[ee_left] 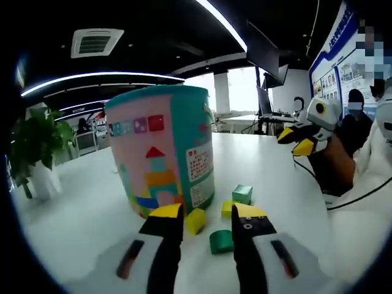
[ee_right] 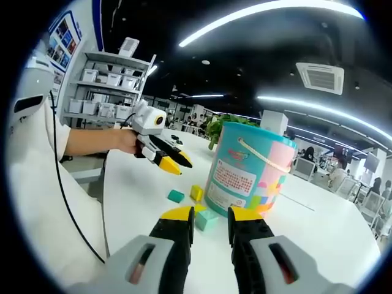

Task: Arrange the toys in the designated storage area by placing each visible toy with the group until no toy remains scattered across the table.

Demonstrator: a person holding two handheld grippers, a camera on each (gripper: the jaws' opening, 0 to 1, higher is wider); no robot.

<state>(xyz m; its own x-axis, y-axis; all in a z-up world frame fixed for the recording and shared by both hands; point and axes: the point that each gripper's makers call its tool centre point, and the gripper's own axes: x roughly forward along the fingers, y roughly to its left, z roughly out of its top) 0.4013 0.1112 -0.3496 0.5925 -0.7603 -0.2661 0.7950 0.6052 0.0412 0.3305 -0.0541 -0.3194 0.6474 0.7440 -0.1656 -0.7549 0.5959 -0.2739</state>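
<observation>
A tall toy bucket (ee_left: 162, 150) in pink and teal, printed with block pictures, stands on the white table (ee_left: 79, 208). At its foot lie small blocks: two yellow ones (ee_left: 196, 220) (ee_left: 228, 208), a green one (ee_left: 220, 241) and a teal one (ee_left: 242, 194). My left gripper (ee_left: 208, 214) hovers open just before them, nothing between its yellow-tipped fingers. In the right gripper view the bucket (ee_right: 248, 174) has a rope handle, and a teal block (ee_right: 206, 219) lies just beyond my open right gripper (ee_right: 211, 215). A green block (ee_right: 176, 196) and a yellow block (ee_right: 196, 193) lie farther off.
The right gripper (ee_left: 303, 138), held by a hand, hangs over the table's far right. The left gripper (ee_right: 165, 156) shows at the left, above the table (ee_right: 135, 196). A potted plant (ee_left: 37, 147) stands at the left edge. A cable (ee_right: 67, 208) hangs by the person's white sleeve.
</observation>
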